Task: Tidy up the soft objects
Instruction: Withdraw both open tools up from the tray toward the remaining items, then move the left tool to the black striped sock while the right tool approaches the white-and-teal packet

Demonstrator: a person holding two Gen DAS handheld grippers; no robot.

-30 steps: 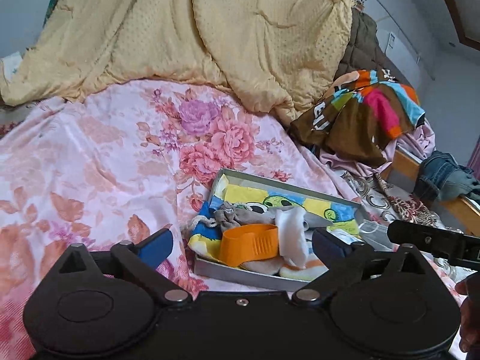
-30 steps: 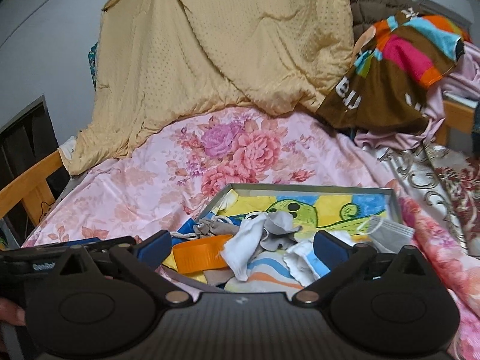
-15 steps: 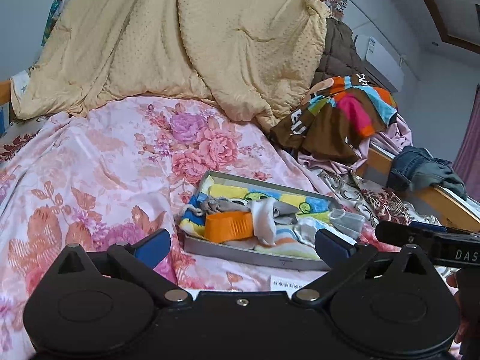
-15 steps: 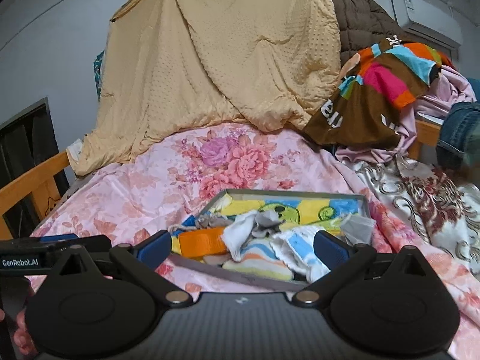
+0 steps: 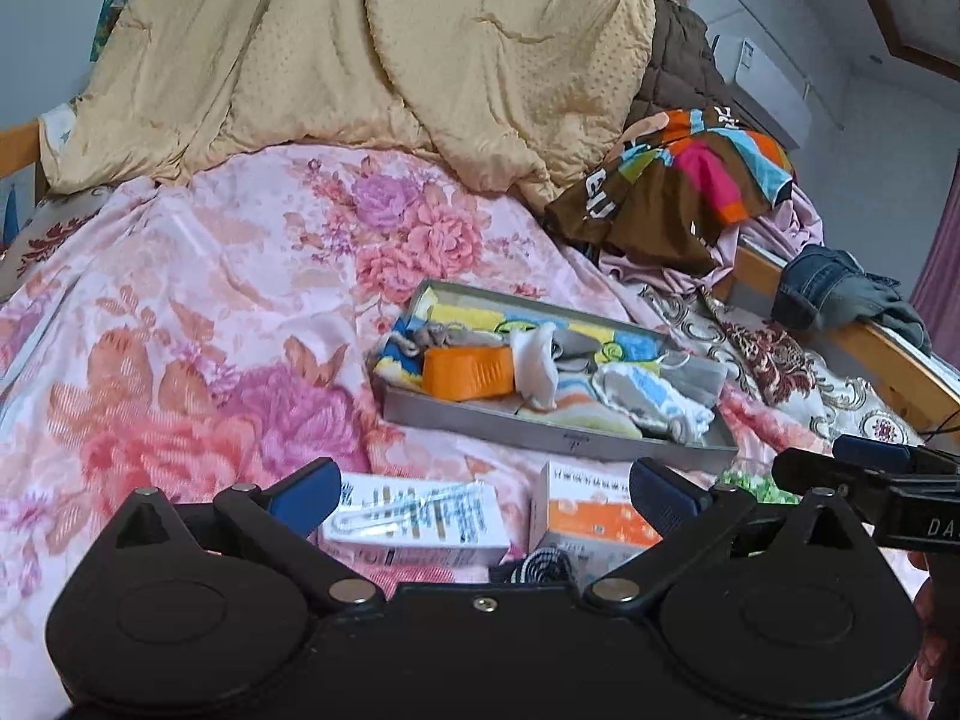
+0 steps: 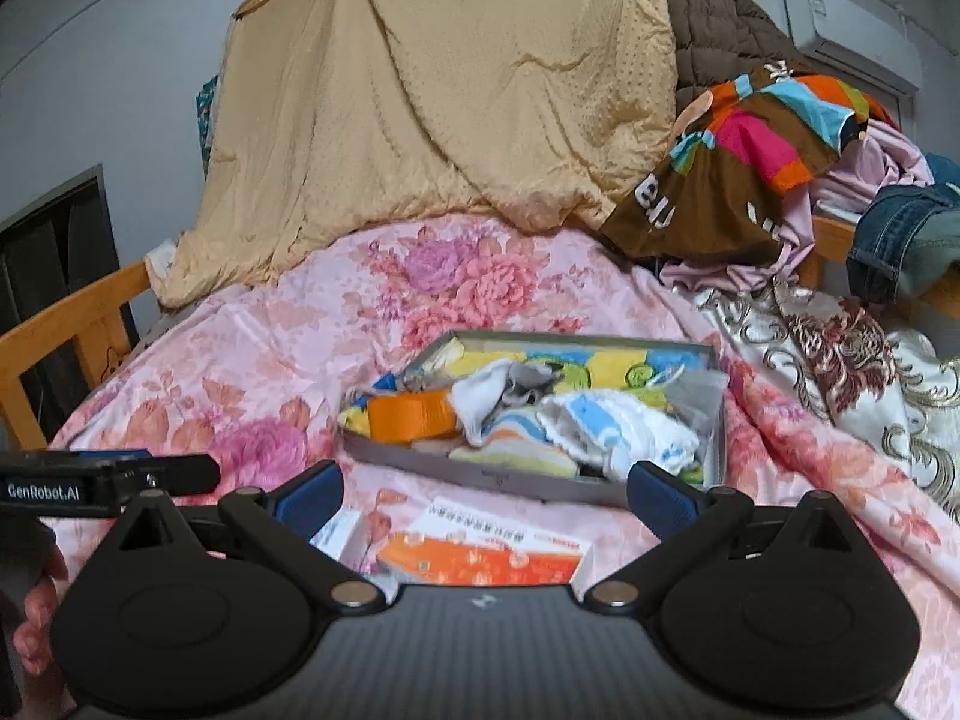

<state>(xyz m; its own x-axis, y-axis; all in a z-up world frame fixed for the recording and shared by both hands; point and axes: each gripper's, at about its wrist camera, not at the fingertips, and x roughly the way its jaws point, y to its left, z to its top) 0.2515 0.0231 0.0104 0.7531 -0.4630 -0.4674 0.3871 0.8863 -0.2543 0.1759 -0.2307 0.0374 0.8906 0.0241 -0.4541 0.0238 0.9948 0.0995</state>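
A grey metal tray lies on the floral bed, holding a colourful cartoon towel, an orange band, white and grey socks, a blue-white cloth and a grey face mask. My left gripper is open and empty, held back from the tray above two boxes. My right gripper is open and empty too, just short of the tray's near edge.
A white medicine box and an orange-white box lie in front of the tray. A yellow quilt is heaped behind, a striped garment and jeans at the right. Wooden bed rails flank the bed.
Both grippers have pulled back and away from the tray, which now looks smaller and farther. The two boxes have come into view in front of it. Jaws stayed open.
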